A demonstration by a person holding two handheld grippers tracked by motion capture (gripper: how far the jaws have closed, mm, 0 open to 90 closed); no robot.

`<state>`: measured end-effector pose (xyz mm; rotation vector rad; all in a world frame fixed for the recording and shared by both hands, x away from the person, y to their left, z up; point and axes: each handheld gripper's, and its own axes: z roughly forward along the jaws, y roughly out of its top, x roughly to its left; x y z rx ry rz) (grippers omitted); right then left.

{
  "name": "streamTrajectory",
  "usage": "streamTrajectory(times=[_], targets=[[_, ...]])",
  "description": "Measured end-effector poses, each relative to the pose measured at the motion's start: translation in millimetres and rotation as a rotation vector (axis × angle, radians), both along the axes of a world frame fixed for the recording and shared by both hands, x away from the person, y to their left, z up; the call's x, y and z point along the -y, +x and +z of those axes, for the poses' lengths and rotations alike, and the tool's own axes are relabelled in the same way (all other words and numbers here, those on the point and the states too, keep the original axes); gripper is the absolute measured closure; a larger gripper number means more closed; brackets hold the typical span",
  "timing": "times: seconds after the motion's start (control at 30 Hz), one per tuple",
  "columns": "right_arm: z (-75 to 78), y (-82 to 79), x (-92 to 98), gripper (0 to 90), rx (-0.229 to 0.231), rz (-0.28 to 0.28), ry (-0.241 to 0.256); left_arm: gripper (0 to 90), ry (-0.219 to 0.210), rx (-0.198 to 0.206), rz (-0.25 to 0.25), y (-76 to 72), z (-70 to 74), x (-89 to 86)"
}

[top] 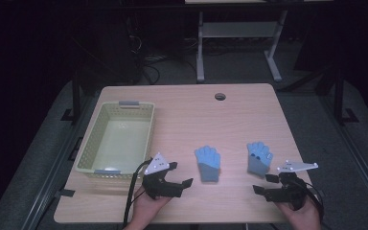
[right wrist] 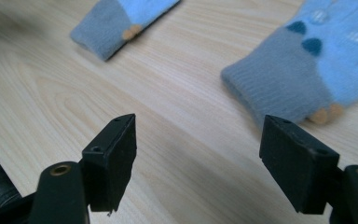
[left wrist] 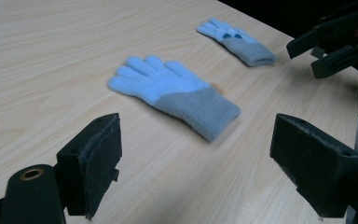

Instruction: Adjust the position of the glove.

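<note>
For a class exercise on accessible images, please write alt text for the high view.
Two light-blue knitted gloves with grey cuffs, one left of the other, lie flat on a pale wooden table. Nearer the camera, a person's hands hold an open black left tool and right tool; a pale-yellow plastic basket stands at the left.

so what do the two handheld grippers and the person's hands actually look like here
Both are black two-jaw tools. The left gripper carries a grey three-cornered plate on top, and a black cable trails from it toward the table's near edge. The right gripper has a similar grey plate and dark cabling by the hand. Close up, the jaws are blocky black pads with small holes. The hands are bare; no sleeves show.
</note>
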<state>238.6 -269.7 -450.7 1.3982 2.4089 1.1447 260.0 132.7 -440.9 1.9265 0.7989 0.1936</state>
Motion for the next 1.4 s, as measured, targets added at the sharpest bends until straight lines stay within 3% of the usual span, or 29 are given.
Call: streamTrajectory(times=[0.1, 0.33, 0.43, 0.67, 0.83, 0.93, 1.4], targets=[[0.8, 0.2, 2.4, 26.7, -0.003, -0.012, 0.006, 16.1, -0.007, -0.01, 0.0, 0.1, -0.4, -0.7], [3.2, 3.0, 9.2, 26.5, 0.019, -0.034, 0.019, 16.2, 0.0, 0.011, 0.0, -2.9, 2.7, -2.4], [4.8, 5.9, 8.9, 25.7, 0.024, -0.048, 0.003, 16.1, -0.001, 0.007, 0.0, -3.8, 2.2, -1.7], [5.8, 11.3, 4.6, 25.6, 0.03, -0.037, -0.002, 16.2, 0.005, 0.012, -0.003, -4.8, 1.2, -1.7], [7.9, 21.4, -2.3, 24.5, 0.002, -0.012, -0.026, 16.7, 0.008, 0.02, 0.012, -6.1, 2.7, -3.8], [12.7, 26.9, -7.9, 24.5, 0.007, 0.007, -0.079, 16.7, 0.001, 0.022, 0.018, -5.8, 3.5, -3.6], [40.0, 53.7, -9.1, 24.7, 0.021, 0.006, -0.107, 16.7, -0.001, 0.016, 0.014, -4.1, 3.8, -3.4]])
